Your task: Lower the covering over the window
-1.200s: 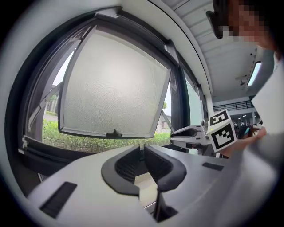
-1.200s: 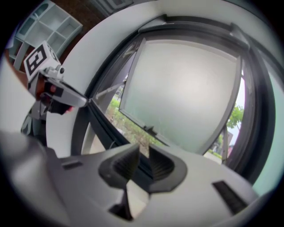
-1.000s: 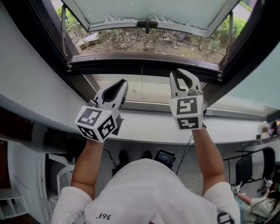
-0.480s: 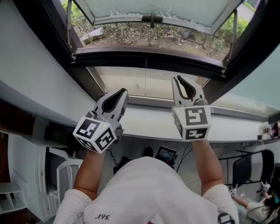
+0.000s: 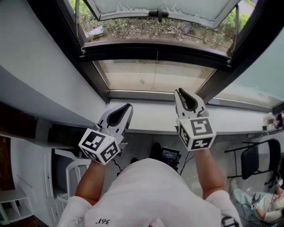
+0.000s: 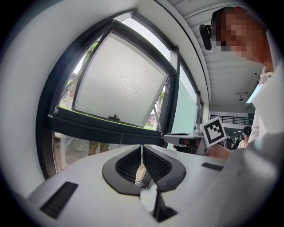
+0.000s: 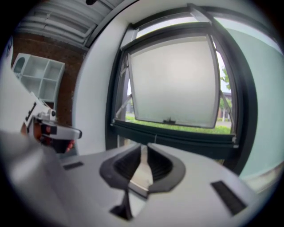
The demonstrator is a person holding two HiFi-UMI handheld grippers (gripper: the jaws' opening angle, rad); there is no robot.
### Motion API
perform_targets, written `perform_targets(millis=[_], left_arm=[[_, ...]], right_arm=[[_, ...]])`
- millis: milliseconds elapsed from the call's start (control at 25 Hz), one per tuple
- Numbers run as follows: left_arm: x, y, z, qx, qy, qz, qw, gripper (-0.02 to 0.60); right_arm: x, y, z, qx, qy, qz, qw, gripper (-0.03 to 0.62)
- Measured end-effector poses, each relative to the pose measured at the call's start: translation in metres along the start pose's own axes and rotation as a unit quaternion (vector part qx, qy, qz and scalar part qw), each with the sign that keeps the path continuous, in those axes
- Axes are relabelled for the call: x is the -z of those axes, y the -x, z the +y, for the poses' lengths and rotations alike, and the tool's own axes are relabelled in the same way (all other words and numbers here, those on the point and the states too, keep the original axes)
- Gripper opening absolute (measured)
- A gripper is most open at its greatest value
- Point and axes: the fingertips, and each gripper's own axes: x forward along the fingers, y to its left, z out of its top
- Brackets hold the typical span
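Left claw (image 5: 127, 107) closed, tips meeting, empty. Right claw (image 5: 178, 91) has just been closing, a narrow slit left between its jaws and nothing in it. Both hang over the white sill (image 5: 151, 119), short of the window (image 5: 155, 49), whose frosted sash (image 5: 159, 6) tilts outward.

Frame: black window frame (image 5: 155, 49), smooth painted metal, slight sheen.
Pane: pale tilted sash pane (image 7: 173, 80), frosted matt glass.
Sill: white ledge (image 5: 146, 117), smooth, matt.

Daylight from window (image 5: 155, 75), dark fisheye rims, foreground perhaps slightly blurred
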Motion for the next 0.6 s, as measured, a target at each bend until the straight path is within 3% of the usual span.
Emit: perform_targets(millis=[600], left_arm=[[0.052,0.089,-0.032,0.078,0.017,0.043,0.9958,0.035]], right_arm=[[0.031,0.068,0.084,0.03,-0.025,0.015,0.999,0.055]])
